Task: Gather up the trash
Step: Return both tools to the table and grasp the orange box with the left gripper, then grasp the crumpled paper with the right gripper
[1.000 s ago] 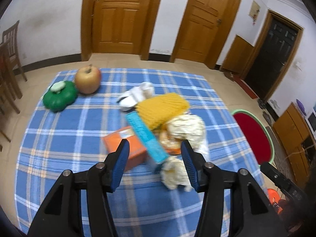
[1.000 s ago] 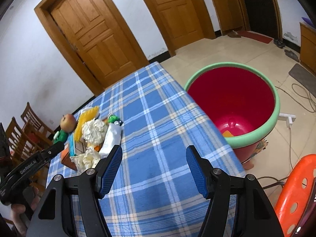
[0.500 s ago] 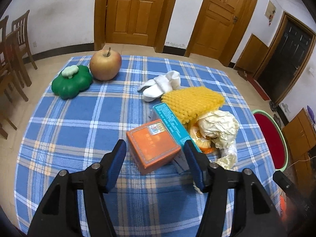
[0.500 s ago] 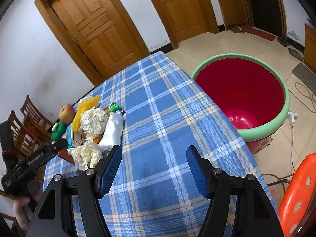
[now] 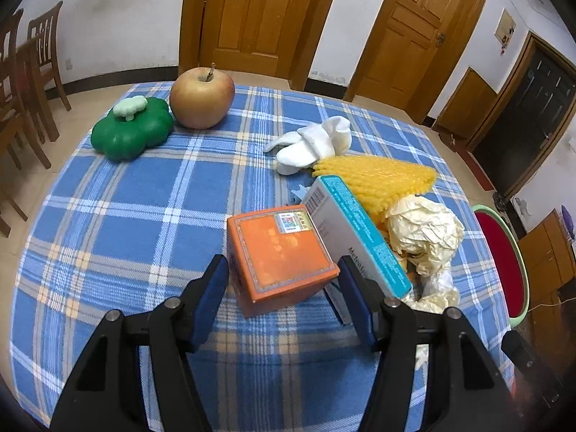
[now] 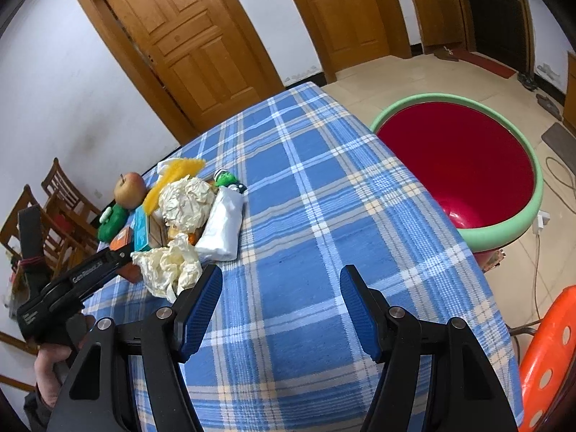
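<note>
My left gripper (image 5: pixel 284 288) is open with its blue pads on either side of an orange box (image 5: pixel 279 257) on the blue plaid table; I cannot tell if they touch it. A teal-and-white box (image 5: pixel 354 237) leans against it. Beside lie crumpled paper (image 5: pixel 423 232), a yellow foam net (image 5: pixel 378 180) and a white sock (image 5: pixel 313 144). My right gripper (image 6: pixel 280 302) is open and empty above bare cloth. The trash pile shows at its left, with crumpled paper (image 6: pixel 185 198) and a white packet (image 6: pixel 223 226). The red bin with a green rim (image 6: pixel 464 165) stands off the table's right edge.
An apple (image 5: pixel 201 97) and a green toy (image 5: pixel 131 131) sit at the table's far left. Wooden chairs (image 5: pixel 25 82) stand left of the table. An orange stool (image 6: pixel 550 356) is at the lower right. Cables lie on the floor near the bin.
My left gripper has moved forward and left, from the crumpled paper to around the orange box. My right gripper has shifted slightly over the cloth and stays open.
</note>
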Demonstrator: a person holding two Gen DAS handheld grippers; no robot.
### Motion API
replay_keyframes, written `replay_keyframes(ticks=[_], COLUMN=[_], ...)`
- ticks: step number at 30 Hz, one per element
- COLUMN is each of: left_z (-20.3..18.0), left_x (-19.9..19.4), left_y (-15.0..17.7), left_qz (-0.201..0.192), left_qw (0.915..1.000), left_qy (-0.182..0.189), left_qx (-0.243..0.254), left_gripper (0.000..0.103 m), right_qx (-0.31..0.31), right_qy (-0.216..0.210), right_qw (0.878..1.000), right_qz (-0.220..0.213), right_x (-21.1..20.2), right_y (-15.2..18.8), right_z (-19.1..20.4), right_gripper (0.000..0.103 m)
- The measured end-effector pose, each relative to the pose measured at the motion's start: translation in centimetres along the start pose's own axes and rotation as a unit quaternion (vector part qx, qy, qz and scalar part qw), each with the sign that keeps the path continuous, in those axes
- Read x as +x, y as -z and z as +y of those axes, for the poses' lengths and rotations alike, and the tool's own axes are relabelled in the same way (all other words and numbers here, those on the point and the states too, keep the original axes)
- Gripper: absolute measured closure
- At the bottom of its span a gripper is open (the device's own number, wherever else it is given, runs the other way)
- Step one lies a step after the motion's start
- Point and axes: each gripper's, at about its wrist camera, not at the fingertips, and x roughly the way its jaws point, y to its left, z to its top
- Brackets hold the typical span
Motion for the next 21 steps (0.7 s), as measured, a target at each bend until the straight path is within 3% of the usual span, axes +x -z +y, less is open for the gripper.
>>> replay_keyframes(ticks=[9, 21], left_z=[1.5, 2.7], left_x=[-2.1, -4.6], left_y=[0.3, 1.4], left_qz=[-0.022, -0.038], left_qw=[0.9997, 0.9989], left_qy=[0.011, -0.019], left_qx=[-0.007, 0.019], left_gripper=[0.046, 0.046], right_qx=[-0.009, -0.071], right_qy=[-0.010, -0.053], right_qw=[1.000, 0.995], right_qz=[0.010, 0.040], right_x=[0.4, 3.4], right_y=[0.4, 0.8], right_z=[1.2, 6.9], right_gripper=[0.034, 0.034])
